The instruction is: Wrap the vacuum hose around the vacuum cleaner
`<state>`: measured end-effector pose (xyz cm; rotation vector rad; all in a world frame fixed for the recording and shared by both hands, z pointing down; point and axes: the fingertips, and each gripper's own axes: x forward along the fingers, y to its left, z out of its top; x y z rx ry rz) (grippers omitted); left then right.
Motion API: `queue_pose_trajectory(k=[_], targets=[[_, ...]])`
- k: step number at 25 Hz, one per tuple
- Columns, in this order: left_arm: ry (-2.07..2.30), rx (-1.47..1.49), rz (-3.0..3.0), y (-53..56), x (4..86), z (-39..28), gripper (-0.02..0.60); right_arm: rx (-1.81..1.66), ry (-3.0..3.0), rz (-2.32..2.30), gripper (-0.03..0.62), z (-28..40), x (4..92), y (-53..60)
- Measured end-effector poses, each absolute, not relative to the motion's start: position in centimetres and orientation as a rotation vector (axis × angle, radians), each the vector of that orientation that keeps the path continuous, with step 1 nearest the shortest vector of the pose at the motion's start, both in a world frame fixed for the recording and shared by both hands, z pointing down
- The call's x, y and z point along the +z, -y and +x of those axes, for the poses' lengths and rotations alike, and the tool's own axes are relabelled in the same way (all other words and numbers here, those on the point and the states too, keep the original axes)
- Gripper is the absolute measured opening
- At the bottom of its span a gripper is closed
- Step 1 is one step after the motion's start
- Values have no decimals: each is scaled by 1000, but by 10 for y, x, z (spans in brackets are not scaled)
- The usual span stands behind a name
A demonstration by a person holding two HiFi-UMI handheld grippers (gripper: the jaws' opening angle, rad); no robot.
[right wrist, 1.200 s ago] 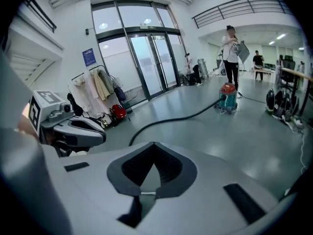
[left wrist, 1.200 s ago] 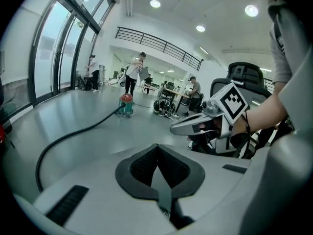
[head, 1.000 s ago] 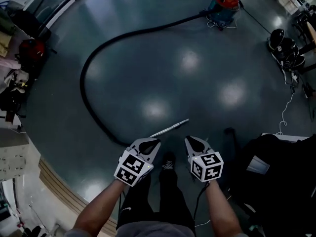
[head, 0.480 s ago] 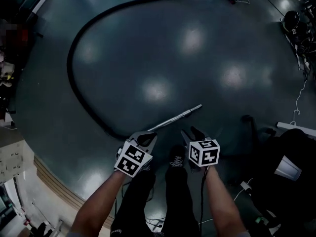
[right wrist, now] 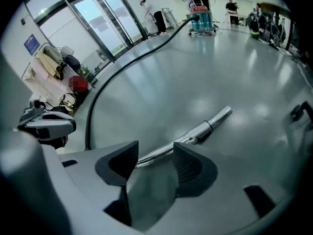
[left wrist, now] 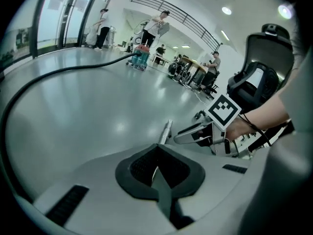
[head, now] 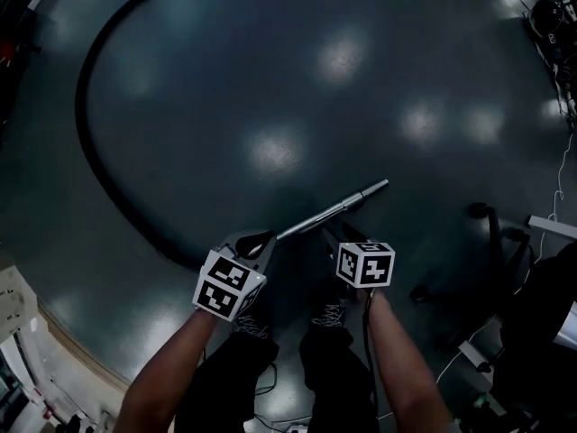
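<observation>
Hose [head: 88, 142] entry: the head view shows the black vacuum hose sweeping in a wide arc across the dark floor [head: 270, 79], from far left round to the near centre. There it joins a metal wand [head: 335, 209] that lies slanting toward the far right. The vacuum cleaner [right wrist: 201, 14] is outside the head view. Only the two gripper views pick it up, red-topped and standing at the far end of the hose, well apart from both arms. Left tongs [left wrist: 157, 153]: pressed together with nothing seen between them, tips near the wand's near end; the left gripper view shows the wand tip on the floor just beyond. Right tongs [right wrist: 155, 153]: apart and opening. The wand is visible through the gap, lying on the floor past the tips, and the pads are not pressing on it. The left gripper view alone shows people [left wrist: 101, 26] standing in the distance near the cleaner. The right gripper view alone shows a red bag [right wrist: 78, 83] by the glass wall on the left.
</observation>
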<state>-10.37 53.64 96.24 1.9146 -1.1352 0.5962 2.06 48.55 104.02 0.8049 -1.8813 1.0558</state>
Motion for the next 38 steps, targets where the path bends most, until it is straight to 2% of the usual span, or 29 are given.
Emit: queue_pose_trajectory(k=[7, 12, 31, 35, 38], targets=[[1082, 695, 1887, -562, 1058, -106, 5, 1207, 1744, 1020, 206, 34, 1140, -483], [1041, 733, 1874, -575, 1089, -109, 5, 1204, 1674, 1210, 210, 24, 1155, -469], [976, 737, 1831, -567, 1089, -106, 5, 1413, 1448, 1422, 212, 0, 1180, -444], [973, 731, 1816, -567, 1078, -107, 5, 1473, 1507, 1469, 198, 6, 1169, -437], [977, 736, 1801, -566, 1065, -111, 5, 1388, 1631, 1448, 193, 12, 1140, -419]])
